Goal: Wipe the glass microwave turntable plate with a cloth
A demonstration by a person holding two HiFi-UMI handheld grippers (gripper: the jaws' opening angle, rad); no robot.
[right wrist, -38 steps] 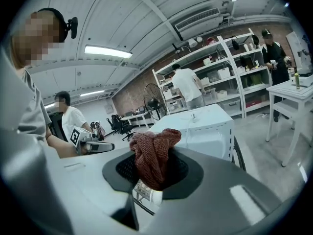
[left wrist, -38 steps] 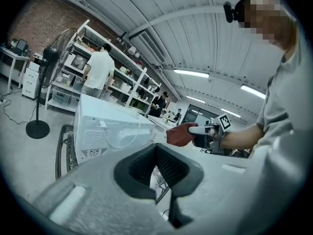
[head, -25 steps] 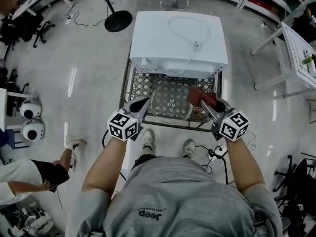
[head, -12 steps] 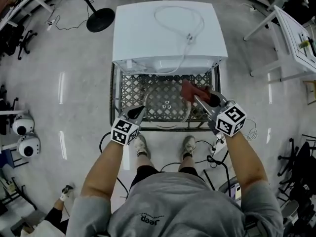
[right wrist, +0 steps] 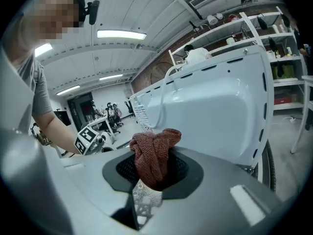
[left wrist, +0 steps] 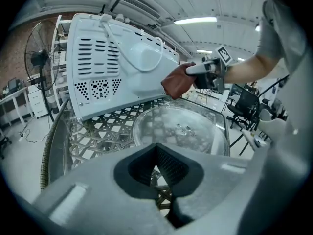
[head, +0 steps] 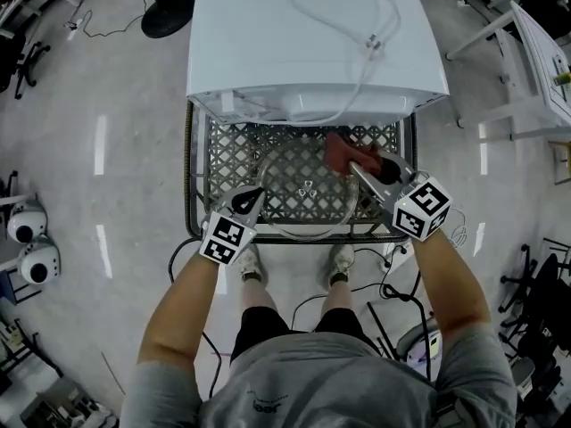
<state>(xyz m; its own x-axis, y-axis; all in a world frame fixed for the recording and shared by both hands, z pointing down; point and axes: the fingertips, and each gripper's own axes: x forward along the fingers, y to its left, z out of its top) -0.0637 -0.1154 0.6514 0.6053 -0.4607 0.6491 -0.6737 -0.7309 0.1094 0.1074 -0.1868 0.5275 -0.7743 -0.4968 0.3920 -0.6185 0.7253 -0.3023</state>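
The glass turntable plate [head: 303, 190] lies flat on the metal lattice table [head: 223, 159], just in front of the white microwave [head: 312, 43]. It is a clear, smooth round disc with raised nubs at its centre. The red-brown cloth [head: 339, 152], a coarse woven wad, hangs over the plate's far right rim and seems lifted clear of the glass. The right claw [head: 357, 169] is clamped on the cloth. The left claw [head: 252, 194] is closed and empty, near the plate's near left edge.

The plate looks loose on the open lattice. With nothing bracing it, a firm wipe could slide it toward the table's edge. The bunched cloth leaves little padding, so the hard claw tips might scrape the glass.
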